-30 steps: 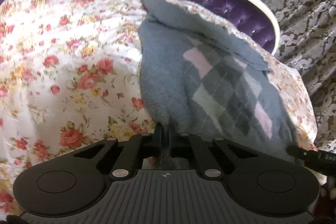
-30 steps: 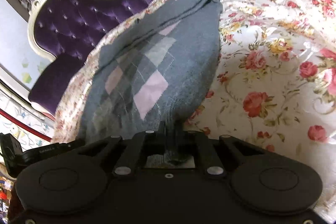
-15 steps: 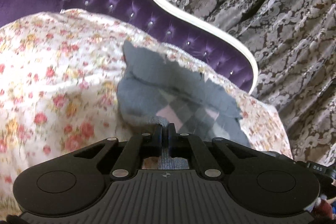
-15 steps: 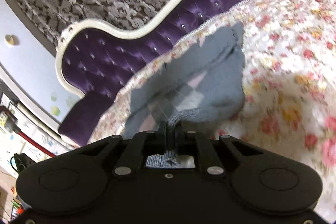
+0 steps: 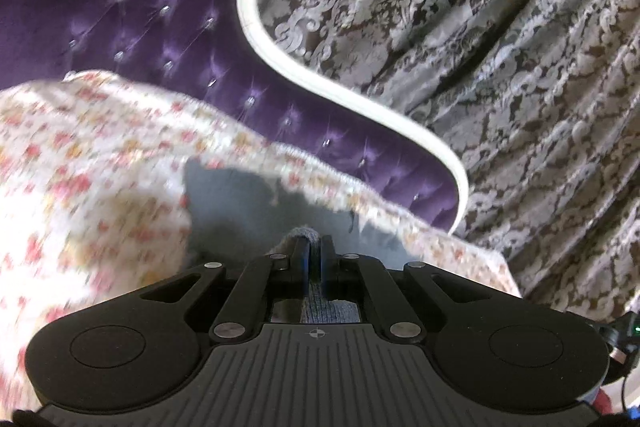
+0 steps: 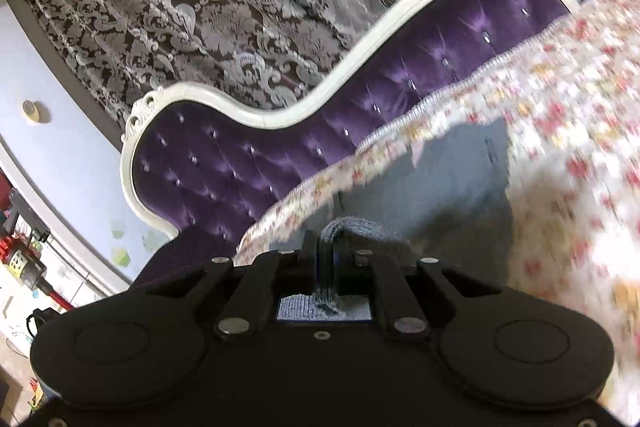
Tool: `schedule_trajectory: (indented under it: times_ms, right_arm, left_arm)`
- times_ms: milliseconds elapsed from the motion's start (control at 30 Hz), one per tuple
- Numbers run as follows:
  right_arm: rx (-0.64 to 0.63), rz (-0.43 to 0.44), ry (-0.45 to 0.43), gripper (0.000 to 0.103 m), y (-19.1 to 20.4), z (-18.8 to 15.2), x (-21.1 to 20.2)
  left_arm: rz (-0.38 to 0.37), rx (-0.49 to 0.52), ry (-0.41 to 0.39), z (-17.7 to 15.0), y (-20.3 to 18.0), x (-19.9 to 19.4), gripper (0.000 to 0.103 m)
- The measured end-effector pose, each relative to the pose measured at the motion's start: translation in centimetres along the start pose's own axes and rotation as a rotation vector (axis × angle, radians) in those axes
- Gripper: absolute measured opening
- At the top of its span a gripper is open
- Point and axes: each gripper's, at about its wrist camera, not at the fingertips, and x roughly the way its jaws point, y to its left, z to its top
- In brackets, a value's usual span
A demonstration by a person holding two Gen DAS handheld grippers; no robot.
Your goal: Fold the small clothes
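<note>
My left gripper (image 5: 315, 247) has its jaws clamped on a fold of the grey knit garment (image 5: 240, 203), ribbed fabric bunched between them. My right gripper (image 6: 326, 247) is likewise clamped on a ribbed edge of the same garment (image 6: 448, 187). Both grips unchanged from a second ago.

Change noted: both views have tipped upward. A second ago the garment filled the frames, its pink-and-grey diamond pattern facing the cameras; now only plain grey shows, much smaller, just beyond the jaws. The garment's far part lies on the floral bedspread (image 5: 88, 163) near the edge by the purple tufted headboard (image 5: 160, 11).

The headboard with its white trim and the patterned curtain (image 5: 480, 27) now take up much more of each view. Bedspread is motion-blurred in both views.
</note>
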Motion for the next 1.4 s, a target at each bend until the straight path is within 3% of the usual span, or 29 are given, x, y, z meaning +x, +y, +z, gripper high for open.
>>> schedule_trajectory:
  times_ms: [300, 533, 633, 733, 767, 800, 833, 1000, 1267, 1400]
  right_arm:
    - [0.041, -0.046, -0.009, 0.015, -4.0, 6.6, 9.5]
    - [0.078, -0.161, 0.063, 0.015, -8.4, 8.1, 17.6]
    - [0.077, -0.187, 0.114, 0.023, -10.2, 7.8, 19.9]
    - [0.052, -0.199, 0.094, 0.03, -10.8, 8.0, 20.0]
    - [0.028, -0.208, 0.076, 0.05, -10.7, 8.1, 19.6]
    - [0.004, -0.208, 0.059, 0.063, -10.5, 8.4, 19.2]
    - [-0.021, -0.206, 0.044, 0.066, -10.4, 8.6, 18.6]
    - [-0.153, -0.225, 0.073, 0.066, -8.8, 8.8, 17.2]
    - [-0.3, -0.263, 0.175, 0.066, -7.9, 7.3, 19.3]
    - [-0.337, -0.284, 0.202, 0.063, -7.9, 7.3, 20.9]
  left_arm:
    - [0.027, -0.016, -0.009, 4.9, 2.0, 10.2, 0.004]
    - [0.122, -0.028, 0.065, 5.0, 4.8, 18.8, 0.005]
    - [0.141, -0.015, 0.075, 4.8, 6.0, 20.7, 0.007]
    - [0.166, -0.008, 0.033, 5.4, 6.5, 20.4, 0.012]
    - [0.173, 0.003, 0.016, 5.6, 6.5, 19.8, 0.028]
    - [0.175, 0.018, 0.006, 5.8, 6.4, 19.4, 0.037]
    - [0.174, 0.042, 0.003, 5.8, 6.1, 18.9, 0.038]
    - [0.149, 0.236, 0.066, 4.0, 3.9, 17.6, 0.04]
    - [0.104, 0.499, 0.221, 0.8, 2.3, 20.7, 0.041]
    - [0.135, 0.495, 0.256, 1.2, 3.0, 23.0, 0.041]
